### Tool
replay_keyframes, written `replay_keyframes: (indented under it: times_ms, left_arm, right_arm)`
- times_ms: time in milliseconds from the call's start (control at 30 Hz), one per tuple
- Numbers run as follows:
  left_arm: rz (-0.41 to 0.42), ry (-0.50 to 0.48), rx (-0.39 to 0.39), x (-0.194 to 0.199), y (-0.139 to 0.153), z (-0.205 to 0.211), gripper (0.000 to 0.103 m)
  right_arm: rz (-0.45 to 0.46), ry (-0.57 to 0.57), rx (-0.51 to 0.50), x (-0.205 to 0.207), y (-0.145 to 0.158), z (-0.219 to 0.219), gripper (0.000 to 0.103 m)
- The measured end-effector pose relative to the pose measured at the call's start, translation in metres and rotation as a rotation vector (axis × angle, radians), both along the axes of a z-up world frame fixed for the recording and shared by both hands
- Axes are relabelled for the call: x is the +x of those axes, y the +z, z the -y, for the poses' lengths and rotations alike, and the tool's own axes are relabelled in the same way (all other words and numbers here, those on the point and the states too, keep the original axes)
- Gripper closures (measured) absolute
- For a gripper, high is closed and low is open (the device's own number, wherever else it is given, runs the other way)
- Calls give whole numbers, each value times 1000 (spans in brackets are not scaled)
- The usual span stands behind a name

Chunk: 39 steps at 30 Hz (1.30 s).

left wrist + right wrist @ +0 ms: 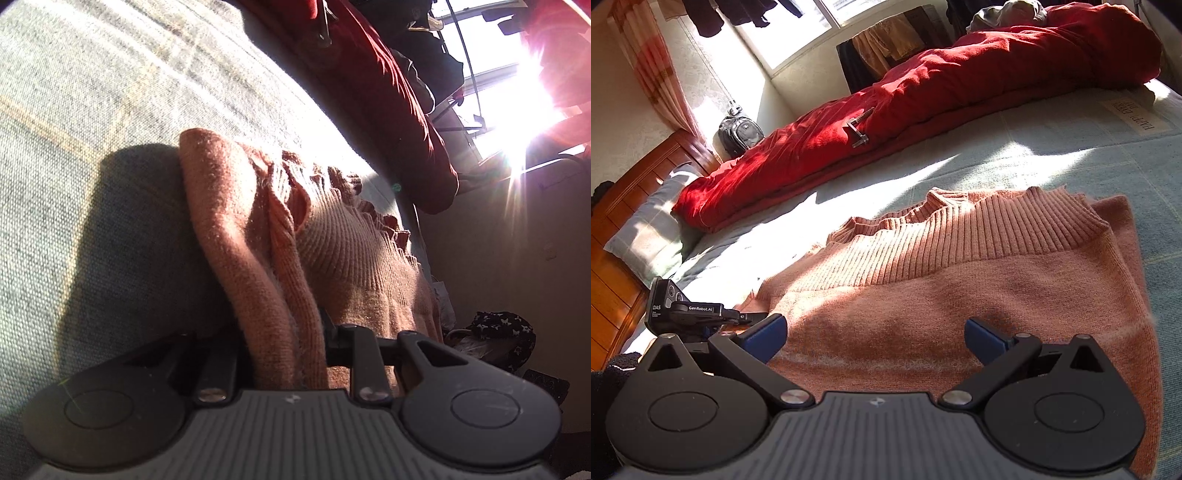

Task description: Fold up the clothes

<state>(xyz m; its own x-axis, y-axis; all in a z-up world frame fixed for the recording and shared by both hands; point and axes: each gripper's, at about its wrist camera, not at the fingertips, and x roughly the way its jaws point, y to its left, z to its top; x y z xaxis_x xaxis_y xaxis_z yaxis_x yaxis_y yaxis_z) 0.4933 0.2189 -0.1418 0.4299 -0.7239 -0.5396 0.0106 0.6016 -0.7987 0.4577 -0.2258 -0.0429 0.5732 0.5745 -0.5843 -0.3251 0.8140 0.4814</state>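
The left tool (288, 347) is clamped on layers of the pink sweater (923, 280), which lies folded on the bed (1034, 162) ahead of the right tool (875, 336), whose jaws gape. A pull could drag the layers askew.

A bedroom in a home, with sun coming in.

There is a big bed (1052, 147) with a pale green cover and a red blanket (923, 92) rolled up at the far side. A pillow (650, 229) leans on the wooden headboard (624, 206) on the left. Clothes (886, 44) hang by the bright window (798, 33), next to a pink curtain (653, 70). A backpack (740, 134) sits in the far corner.
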Motion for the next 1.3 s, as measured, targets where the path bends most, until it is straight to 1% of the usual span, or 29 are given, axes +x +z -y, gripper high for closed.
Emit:
replay_keyframes:
  times_ms: [67,167,267,367,500,533,667,800,933,1067,1167,1300]
  left_arm:
    - [-5,-7,-2,-4,2,-2,79]
    - [-10,-4,-25,-8,-1,-6,79]
    - [-18,0,-54,-1,-8,-10,79]
    - [-11,-3,-66,1,-10,-10,79]
    - [3,-2,-73,-16,-7,-17,79]
    - [5,0,-85,-19,-8,-19,78]
    - [-3,-6,-125,-11,-18,-19,79]
    - [8,-10,-57,-9,-9,-12,79]
    - [35,-1,2,-13,3,-7,84]
    - [38,24,32,-14,16,-4,85]
    - [47,39,44,-16,27,0,85]
    - [59,43,71,-16,38,3,85]
  right_arm:
    - [14,24,-5,-3,4,-6,0]
    - [30,48,-10,-3,7,-11,0]
    - [47,73,-15,-3,10,-16,0]
    - [63,97,-20,-2,13,-21,0]
    - [69,98,-14,5,14,-25,0]
    - [72,101,-8,6,15,-25,0]
    - [68,112,-13,4,11,-25,0]
    - [49,98,-23,5,6,-28,0]
    - [56,95,-36,8,8,-32,0]
    - [62,116,-41,13,10,-37,0]
    - [52,128,-7,21,9,-42,0]
    - [15,165,53,33,5,-62,0]
